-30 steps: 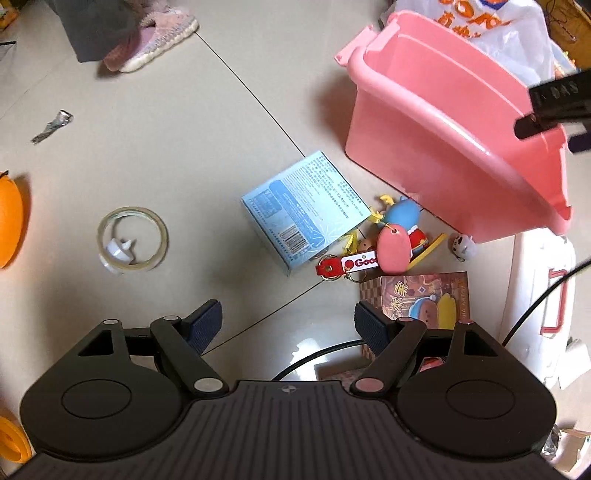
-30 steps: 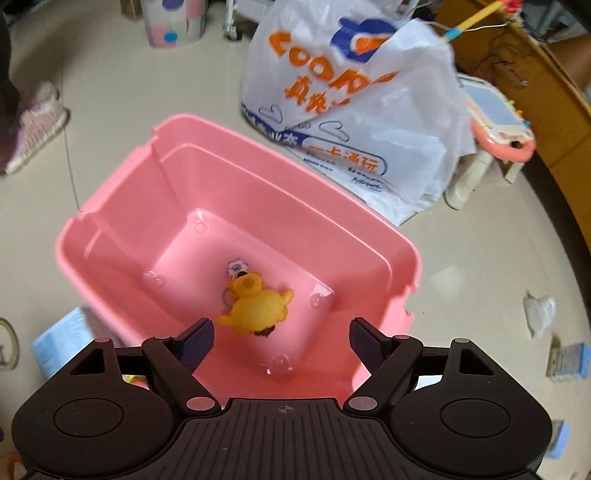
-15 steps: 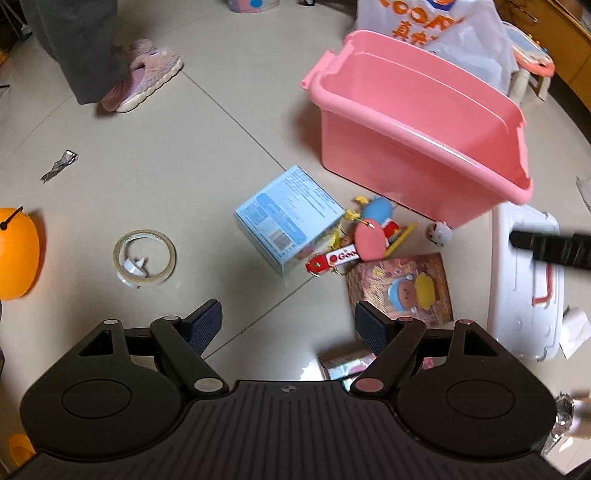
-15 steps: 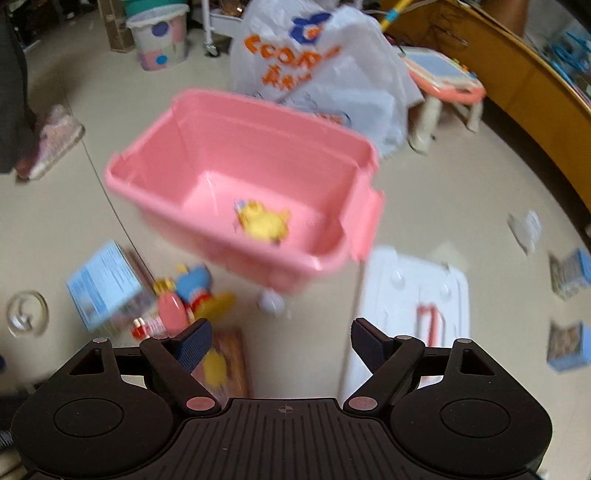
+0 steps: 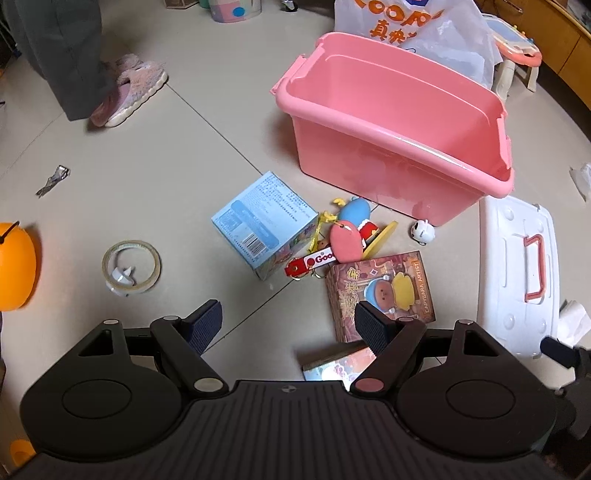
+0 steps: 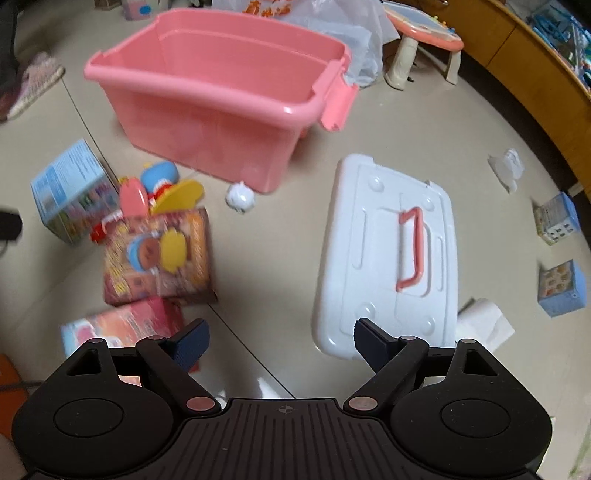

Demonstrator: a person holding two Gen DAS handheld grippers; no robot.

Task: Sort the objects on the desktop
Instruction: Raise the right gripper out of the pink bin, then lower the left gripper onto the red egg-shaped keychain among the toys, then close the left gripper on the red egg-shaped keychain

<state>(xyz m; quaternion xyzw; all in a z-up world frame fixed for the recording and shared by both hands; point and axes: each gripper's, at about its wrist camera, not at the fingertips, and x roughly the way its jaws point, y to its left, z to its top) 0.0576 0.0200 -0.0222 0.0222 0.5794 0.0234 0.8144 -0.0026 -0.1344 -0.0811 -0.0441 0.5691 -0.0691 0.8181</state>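
A pink bin (image 5: 399, 147) stands on the tiled floor and also shows in the right wrist view (image 6: 221, 110). In front of it lie a blue box (image 5: 264, 221), a heap of small toys with a red key tag (image 5: 343, 240), a brown capybara box (image 5: 380, 291), a small white toy (image 5: 423, 232) and a tape roll (image 5: 131, 267). My left gripper (image 5: 290, 326) is open and empty, above the floor near the brown box. My right gripper (image 6: 282, 343) is open and empty, low over the floor between the brown box (image 6: 159, 254) and the white lid (image 6: 388, 254).
A pink-blue box (image 6: 122, 325) lies by my right gripper's left finger. An orange object (image 5: 14, 266) is at the far left. A person's slippered foot (image 5: 125, 92) stands at the back left. A white shopping bag (image 5: 417, 29) and a small stool (image 6: 421, 40) are behind the bin. Blue boxes (image 6: 561, 288) lie at the right.
My right gripper has pulled back from over the bin and dropped low toward the floor. My left gripper has risen and backed away, so more floor shows.
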